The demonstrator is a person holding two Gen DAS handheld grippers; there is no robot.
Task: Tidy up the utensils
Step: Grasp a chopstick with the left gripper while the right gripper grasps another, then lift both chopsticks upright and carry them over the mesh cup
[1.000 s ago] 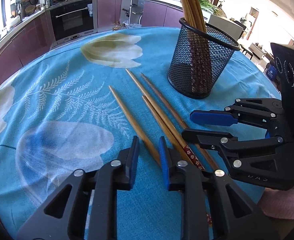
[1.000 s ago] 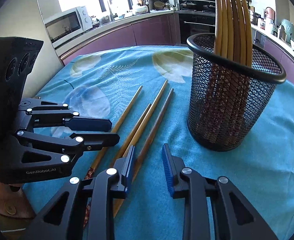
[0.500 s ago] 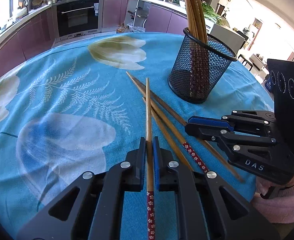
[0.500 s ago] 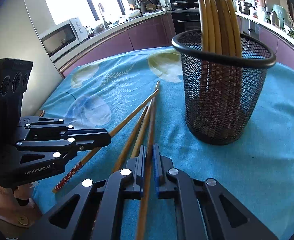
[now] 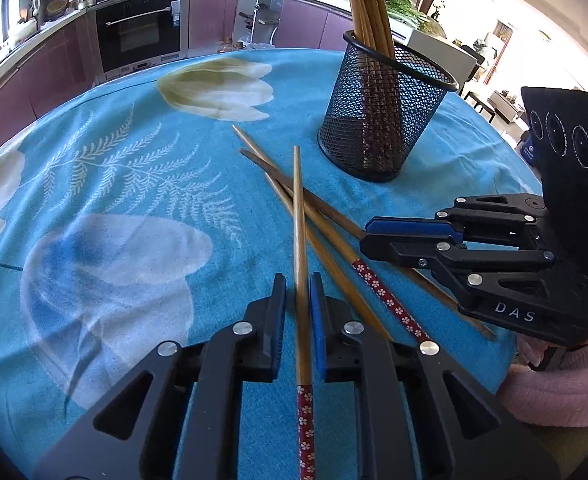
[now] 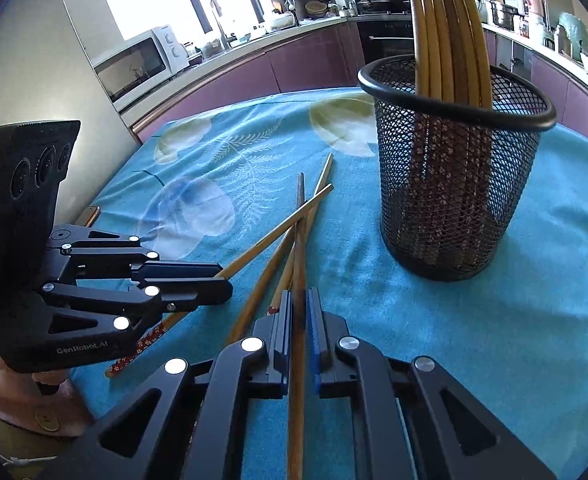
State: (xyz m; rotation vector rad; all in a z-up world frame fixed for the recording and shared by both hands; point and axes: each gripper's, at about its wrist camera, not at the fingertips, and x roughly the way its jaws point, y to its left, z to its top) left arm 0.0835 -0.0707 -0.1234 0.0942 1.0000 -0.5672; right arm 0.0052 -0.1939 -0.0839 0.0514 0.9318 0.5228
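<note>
A black mesh holder [image 5: 382,120] [image 6: 450,184] stands on the blue tablecloth with several wooden chopsticks [image 6: 442,28] upright in it. My left gripper [image 5: 297,292] is shut on a chopstick [image 5: 299,216] with a red flowered end, lifted and pointing toward the holder. My right gripper [image 6: 299,308] is shut on a darker chopstick [image 6: 300,232], also raised off the cloth. Two more chopsticks [image 5: 334,256] lie crossed on the cloth between the grippers. Each gripper shows in the other's view, the right one [image 5: 378,236] and the left one [image 6: 214,284].
The round table's blue floral cloth [image 5: 114,200] spreads to the left of the holder. Kitchen cabinets and an oven [image 5: 138,28] stand behind the table. A microwave [image 6: 134,64] sits on the counter. The table edge runs close behind both grippers.
Both grippers closed on one chopstick each about half a second ago and have since lifted them; the left one's chopstick now crosses over those lying on the cloth.
</note>
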